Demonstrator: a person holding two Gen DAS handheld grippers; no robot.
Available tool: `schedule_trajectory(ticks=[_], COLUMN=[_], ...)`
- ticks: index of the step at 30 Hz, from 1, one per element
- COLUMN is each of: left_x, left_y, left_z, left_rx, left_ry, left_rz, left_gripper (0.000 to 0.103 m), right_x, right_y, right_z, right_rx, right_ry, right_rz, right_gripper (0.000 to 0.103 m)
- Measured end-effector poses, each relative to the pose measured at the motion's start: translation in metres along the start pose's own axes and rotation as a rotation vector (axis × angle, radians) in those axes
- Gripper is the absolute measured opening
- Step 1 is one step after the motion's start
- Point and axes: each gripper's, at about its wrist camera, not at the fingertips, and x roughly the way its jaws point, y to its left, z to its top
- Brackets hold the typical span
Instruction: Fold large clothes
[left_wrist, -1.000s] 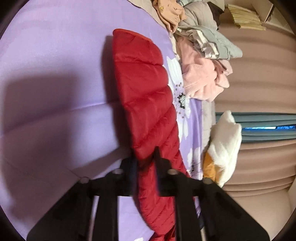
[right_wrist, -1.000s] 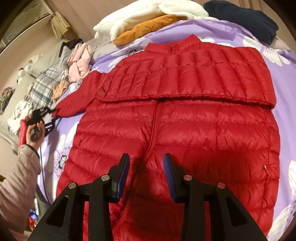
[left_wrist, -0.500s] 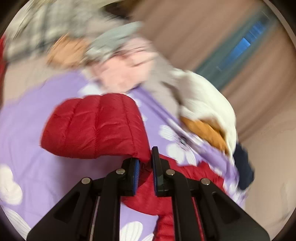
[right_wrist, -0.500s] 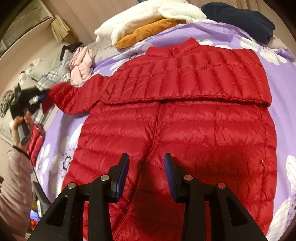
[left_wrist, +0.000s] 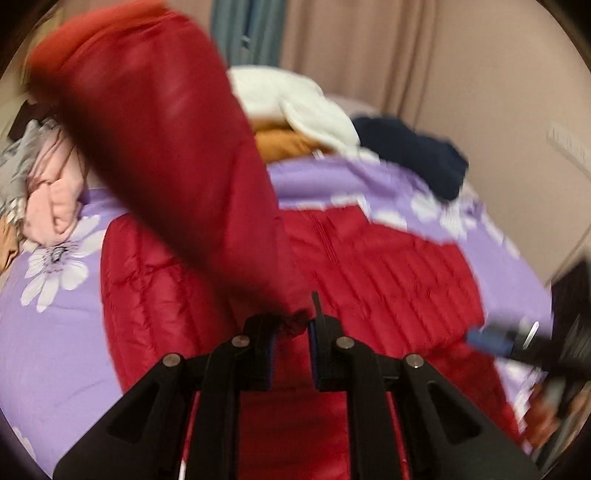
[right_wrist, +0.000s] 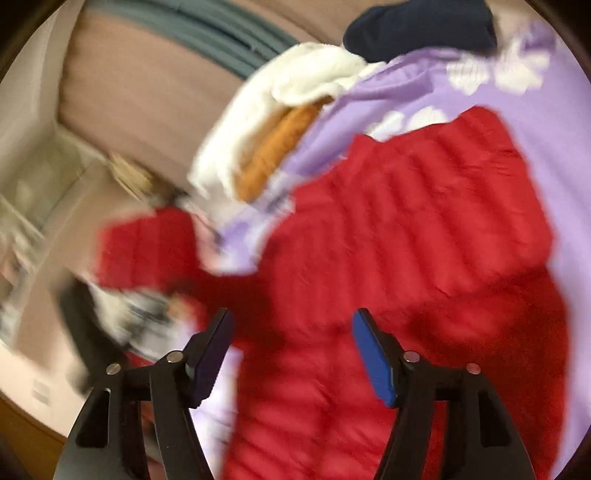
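A red quilted jacket (left_wrist: 388, 280) is spread front-up on a bed covered by a lilac bedspread (left_wrist: 55, 332) printed with white flowers, its zip seen running down the middle. One sleeve (left_wrist: 173, 147) is raised off the bed and stands up across the left wrist view, blurred, its cuff end gathered between the pads of the left hand-held gripper (left_wrist: 293, 328), whose jaws are closed tight on the fabric. In the right wrist view, the same jacket (right_wrist: 424, 240) is seen beneath the right hand-held gripper (right_wrist: 291, 354), whose jaws are opening and stand wide above the jacket's body, with nothing pressed by the pads. Beyond the collar, a white fleecy garment (left_wrist: 295, 99) is piled on an orange one (left_wrist: 284, 142), with a dark navy garment (left_wrist: 410, 155) just beside them. Pink clothing (left_wrist: 51, 199) is bunched near the bed's left edge. Beige curtains (left_wrist: 406, 55) hang behind the bed.
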Motion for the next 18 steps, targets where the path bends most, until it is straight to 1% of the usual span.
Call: schedule_trajectory(ticks=[1,2,3,4,6,7,8,9,10,11,13,14,16,17,18], left_x=[0.009,0.020,0.026,0.033,0.041,0.042,0.044,0.046,0.047,0.047,0.043,0.041,0.035,0.029,0.023], left_y=[-0.007,-0.016,-0.022,-0.028,-0.035,-0.037,-0.039,-0.040,-0.038,-0.037,-0.026,-0.019,-0.008,-0.001,0.005], left_z=[-0.002,-0.006,-0.007,-0.011,-0.015,-0.016,-0.018,-0.019,-0.021,-0.022,-0.028,-0.031,-0.034,-0.037,-0.040], left_rx=[0.015,0.039,0.058,0.081,0.109,0.119,0.128,0.129,0.123,0.114,0.085,0.063,0.027,0.008,-0.010], left_ry=[0.021,0.048,0.065,0.080,0.105,0.112,0.120,0.128,0.136,0.139,0.150,0.157,0.162,0.160,0.154], left_rz=[-0.001,-0.007,-0.004,0.000,-0.015,-0.016,-0.020,-0.021,-0.025,-0.030,-0.035,-0.034,-0.039,-0.041,-0.038], left_gripper=[0.014,0.014,0.016,0.017,0.018,0.018,0.021,0.026,0.034,0.038,0.039,0.039,0.039,0.041,0.043], right_x=[0.003,0.007,0.013,0.017,0.029,0.034,0.038,0.044,0.049,0.057,0.070,0.075,0.078,0.074,0.073], right_y=[-0.002,-0.005,-0.010,-0.011,-0.014,-0.019,-0.022,-0.026,-0.027,-0.033,-0.042,-0.045,-0.052,-0.055,-0.058], right_z=[0.007,0.014,0.022,0.026,0.036,0.040,0.044,0.047,0.049,0.050,0.049,0.050,0.053,0.054,0.055], right_rx=[0.041,0.079,0.131,0.161,0.197,0.233,0.256,0.269,0.278,0.296,0.330,0.321,0.322,0.332,0.339], right_ry=[-0.005,-0.004,0.001,0.001,0.017,0.027,0.028,0.027,0.034,0.063,0.109,0.112,0.087,0.080,0.070], right_rz=[0.066,0.136,0.203,0.226,0.261,0.259,0.258,0.271,0.278,0.268,0.212,0.174,0.154,0.146,0.136], right_gripper=[0.070,0.076,0.078,0.078,0.078,0.078,0.079,0.079,0.081,0.082,0.082,0.082,0.082,0.082,0.080])
